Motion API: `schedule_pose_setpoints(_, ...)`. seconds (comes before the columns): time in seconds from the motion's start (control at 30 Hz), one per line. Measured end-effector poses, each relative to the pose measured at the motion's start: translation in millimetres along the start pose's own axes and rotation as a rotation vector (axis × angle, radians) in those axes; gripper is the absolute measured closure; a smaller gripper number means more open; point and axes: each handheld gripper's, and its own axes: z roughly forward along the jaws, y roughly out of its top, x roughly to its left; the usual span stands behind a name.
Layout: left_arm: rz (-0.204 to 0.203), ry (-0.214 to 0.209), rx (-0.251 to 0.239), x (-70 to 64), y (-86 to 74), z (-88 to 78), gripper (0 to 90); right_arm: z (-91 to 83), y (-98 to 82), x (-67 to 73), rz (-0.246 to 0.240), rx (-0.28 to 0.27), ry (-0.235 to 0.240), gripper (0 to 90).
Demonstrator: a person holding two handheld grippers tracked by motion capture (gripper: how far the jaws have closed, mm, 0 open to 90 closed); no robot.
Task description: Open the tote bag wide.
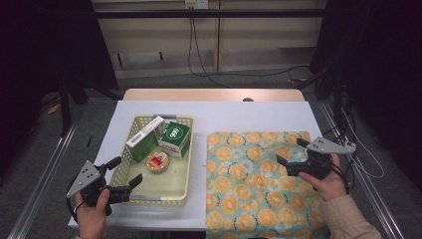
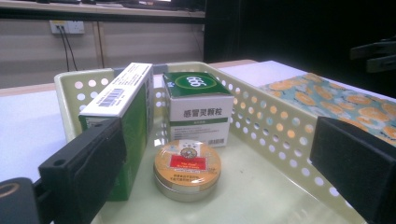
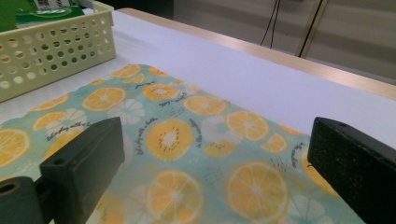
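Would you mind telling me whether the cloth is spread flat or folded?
Spread flat: the cloth lies open on the table, its orange print unbroken by creases.

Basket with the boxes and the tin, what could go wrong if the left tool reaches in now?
1. The left tool, open at the basket rim, could catch the wall and drag the basket.
2. The round tin lies close beside the tall green box; a jaw may tip that box.
3. The tin is low and may slip.

Open hand-held gripper [image 3: 212, 172] hovers over orange-print cloth [image 3: 187, 135] beside perforated basket [image 3: 51, 53].
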Motion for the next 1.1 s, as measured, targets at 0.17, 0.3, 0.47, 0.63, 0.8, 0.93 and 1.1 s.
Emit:
schedule_pose_setpoints(0.17, -0.002, -0.002, -0.004, -0.1, 0.6, -1.6, 3.3, 31.2, 15.0, -2.9, 0.009, 0.046, 0.046, 5.0)
schedule_pose_setpoints(0.3, 0.0, -0.002, -0.003, -0.2, 0.4, -1.9, 3.3, 51.8, 22.5, -0.8, 0.001, 0.08, 0.069, 5.1)
schedule_pose_setpoints(0.47, 0.0, -0.006, -0.003, -0.7, 0.0, -0.6, 3.3, 72.5, 28.0, 0.1, -0.004, 0.11, 0.096, 5.4)
schedule_pose_setpoints(0.63, -0.005, -0.009, -0.01, -1.9, 0.5, -0.3, 3.3, 99.9, 30.4, 1.9, -0.019, 0.147, 0.12, 8.0)
schedule_pose_setpoints(0.8, 0.002, -0.015, -0.008, -2.0, 0.7, -0.6, 3.3, 128.8, 32.2, 6.5, -0.055, 0.199, 0.141, 10.2)
schedule_pose_setpoints(0.93, -0.001, -0.014, -0.011, -1.7, 0.7, -1.6, 3.3, 151.7, 32.1, 2.0, -0.031, 0.219, 0.154, 15.5)
schedule_pose_setpoints(1.1, 0.002, -0.016, -0.009, -1.4, 0.5, -1.9, 3.3, 174.9, 30.4, -1.5, -0.032, 0.264, 0.156, 20.9)
